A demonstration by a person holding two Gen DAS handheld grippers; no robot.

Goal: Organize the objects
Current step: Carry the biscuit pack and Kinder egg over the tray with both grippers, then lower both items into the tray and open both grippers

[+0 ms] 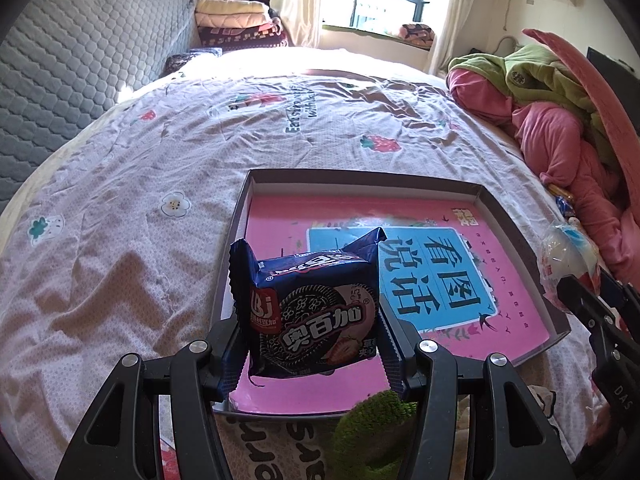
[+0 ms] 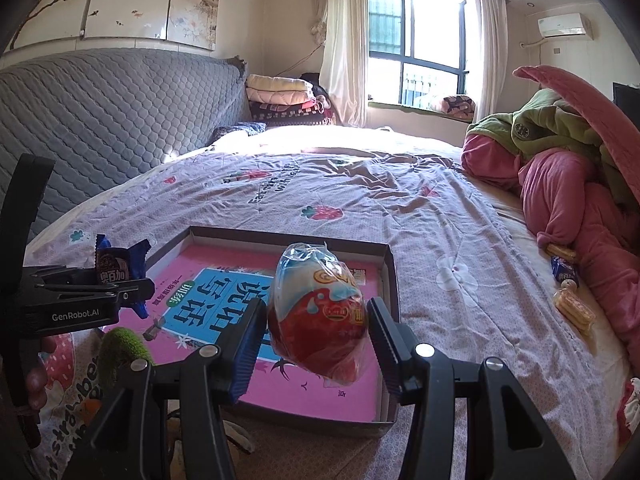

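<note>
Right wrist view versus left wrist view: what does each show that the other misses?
Only the right wrist view: yellow wafer biscuits and a small blue wrapped snack lying on the bedsheet beside the pink blanket.

Only the left wrist view: the front print of the dark blue sandwich-biscuit packet in the left gripper.

Both: the shallow cardboard box with a pink book, and the red-and-clear bagged snack in the right gripper.

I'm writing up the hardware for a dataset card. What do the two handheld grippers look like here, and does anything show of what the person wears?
Both the left gripper and the right gripper are black plastic, with angular finger arms, round silver pivot bolts and ribbed blue pads. Seen from the right wrist view, the left one's side carries white "GenRobot.AI" lettering. A fuzzy green sleeve shows near it. No cables are visible.
</note>
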